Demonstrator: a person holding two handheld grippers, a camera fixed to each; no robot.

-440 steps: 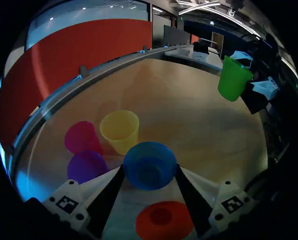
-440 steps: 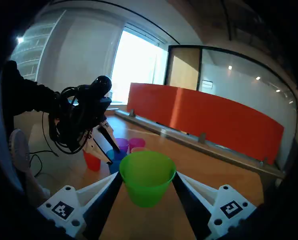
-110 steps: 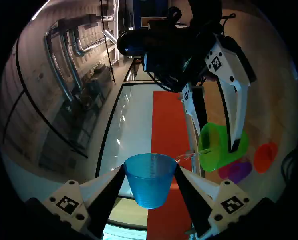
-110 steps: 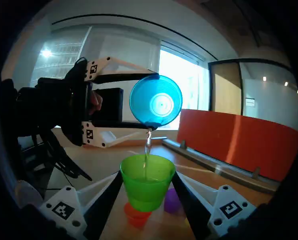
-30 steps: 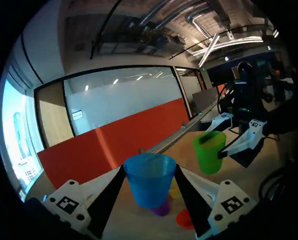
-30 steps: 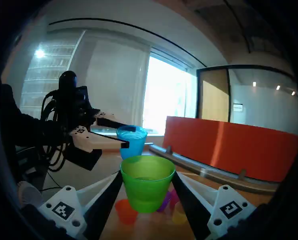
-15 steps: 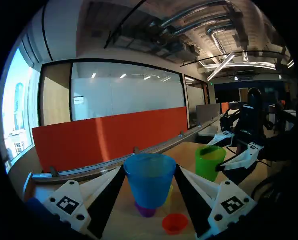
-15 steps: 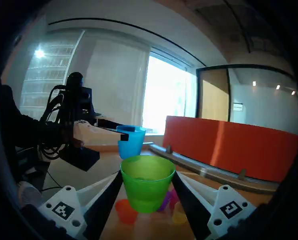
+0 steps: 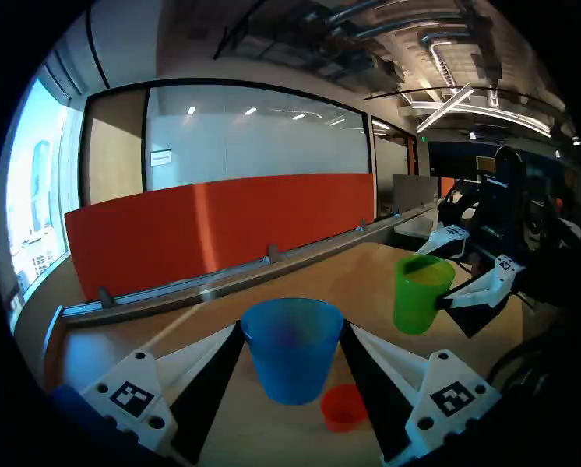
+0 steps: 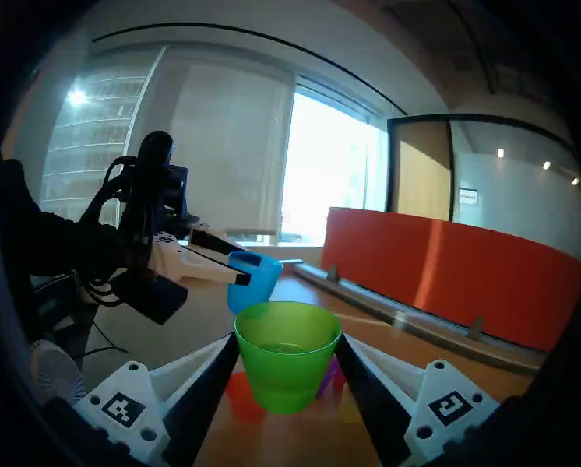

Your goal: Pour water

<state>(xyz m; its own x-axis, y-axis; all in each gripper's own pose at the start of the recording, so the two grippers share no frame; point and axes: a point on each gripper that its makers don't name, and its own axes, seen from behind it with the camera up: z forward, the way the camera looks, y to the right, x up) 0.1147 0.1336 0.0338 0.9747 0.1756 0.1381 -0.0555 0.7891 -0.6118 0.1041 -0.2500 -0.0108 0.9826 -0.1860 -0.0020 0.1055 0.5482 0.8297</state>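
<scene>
The blue cup (image 9: 292,362) is clamped upright in the left gripper (image 9: 292,333), the part-filled green cup (image 10: 287,370) in the right gripper (image 10: 287,341). Pouring is judged done; a level set-down is called for.

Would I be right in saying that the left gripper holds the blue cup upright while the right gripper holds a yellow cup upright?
Not quite. The right gripper holds a green cup, not a yellow one, as the right gripper view shows. The rest stands: the left gripper holds the blue cup upright, and the green cup is upright too.
</scene>
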